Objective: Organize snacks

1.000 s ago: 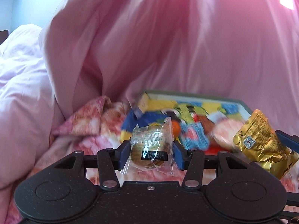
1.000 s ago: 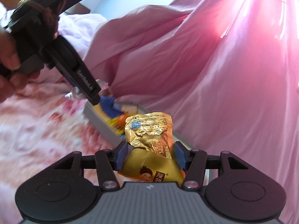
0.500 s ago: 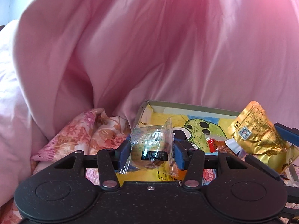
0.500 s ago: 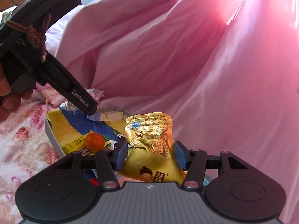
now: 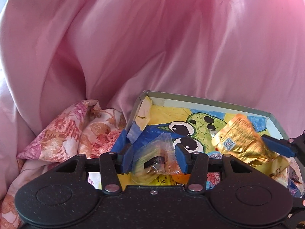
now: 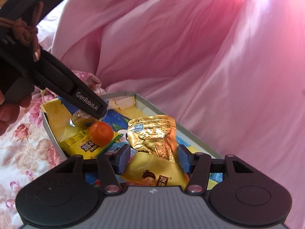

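My left gripper (image 5: 154, 159) is shut on a small clear-wrapped pastry (image 5: 155, 162), held over the near left part of a shallow grey box (image 5: 209, 103) lined with a cartoon drawing. My right gripper (image 6: 154, 158) is shut on a crinkled gold snack packet (image 6: 152, 133) above the same box (image 6: 192, 133). In the left wrist view that gold packet (image 5: 242, 139) hangs at the right. In the right wrist view the left gripper (image 6: 98, 112) reaches in from the upper left, the clear packet (image 6: 80, 118) under its tip. A small orange (image 6: 101, 133) and a yellow packet (image 6: 82, 143) lie in the box.
Pink bedding (image 5: 152, 47) rises steeply behind and right of the box. A floral sheet (image 6: 22, 152) lies to its left, bunched at the box's far left corner (image 5: 80, 131). A person's hand (image 6: 7, 112) holds the left gripper. More snack packets (image 5: 215, 177) lie in the box.
Both grippers have moved forward over the box, each keeping its packet. The box now fills more of both views, and the clear packet has tilted in the left gripper.
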`<action>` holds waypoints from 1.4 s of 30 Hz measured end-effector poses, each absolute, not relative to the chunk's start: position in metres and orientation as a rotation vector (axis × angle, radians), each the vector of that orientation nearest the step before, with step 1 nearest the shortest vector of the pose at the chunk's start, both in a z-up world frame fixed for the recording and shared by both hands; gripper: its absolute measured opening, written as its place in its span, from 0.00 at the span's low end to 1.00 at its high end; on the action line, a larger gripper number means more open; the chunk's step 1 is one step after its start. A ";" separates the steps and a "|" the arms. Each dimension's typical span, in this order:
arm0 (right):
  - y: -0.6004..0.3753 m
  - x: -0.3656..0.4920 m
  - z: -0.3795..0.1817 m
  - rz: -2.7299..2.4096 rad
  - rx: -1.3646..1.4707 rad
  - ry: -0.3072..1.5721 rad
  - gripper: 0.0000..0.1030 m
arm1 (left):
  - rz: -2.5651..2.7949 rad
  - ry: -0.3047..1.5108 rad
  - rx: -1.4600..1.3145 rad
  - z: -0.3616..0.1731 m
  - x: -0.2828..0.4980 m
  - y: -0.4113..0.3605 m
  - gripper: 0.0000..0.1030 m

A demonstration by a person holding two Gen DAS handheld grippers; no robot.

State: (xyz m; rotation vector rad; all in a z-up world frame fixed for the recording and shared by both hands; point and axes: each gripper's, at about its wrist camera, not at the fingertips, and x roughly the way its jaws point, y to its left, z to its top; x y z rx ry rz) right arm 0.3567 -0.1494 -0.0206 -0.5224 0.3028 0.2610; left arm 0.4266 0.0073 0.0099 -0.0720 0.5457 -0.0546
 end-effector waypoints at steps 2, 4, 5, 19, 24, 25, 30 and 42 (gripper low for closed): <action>-0.149 0.362 -0.022 0.266 -0.513 0.321 0.57 | -0.061 0.548 -0.063 0.009 0.428 0.004 0.49; -0.148 0.369 -0.022 0.270 -0.507 0.334 0.58 | -0.063 0.549 -0.060 0.008 0.431 0.003 0.49; -0.148 0.371 -0.023 0.270 -0.504 0.337 0.58 | -0.063 0.548 -0.060 0.008 0.431 0.003 0.49; -0.153 0.372 -0.018 0.275 -0.438 0.340 0.75 | -0.058 0.511 -0.097 0.011 0.424 0.006 0.80; -0.155 0.372 -0.018 0.269 -0.419 0.323 0.88 | -0.048 0.493 -0.097 0.015 0.422 0.004 0.88; -0.155 0.371 -0.018 0.267 -0.418 0.320 0.88 | -0.046 0.490 -0.098 0.015 0.421 0.004 0.89; -0.161 0.367 -0.017 0.251 -0.406 0.288 0.96 | -0.040 0.471 -0.112 0.018 0.419 0.004 0.92; -0.193 0.335 -0.002 0.164 -0.235 0.211 1.00 | 0.049 0.359 -0.181 0.029 0.384 0.019 0.96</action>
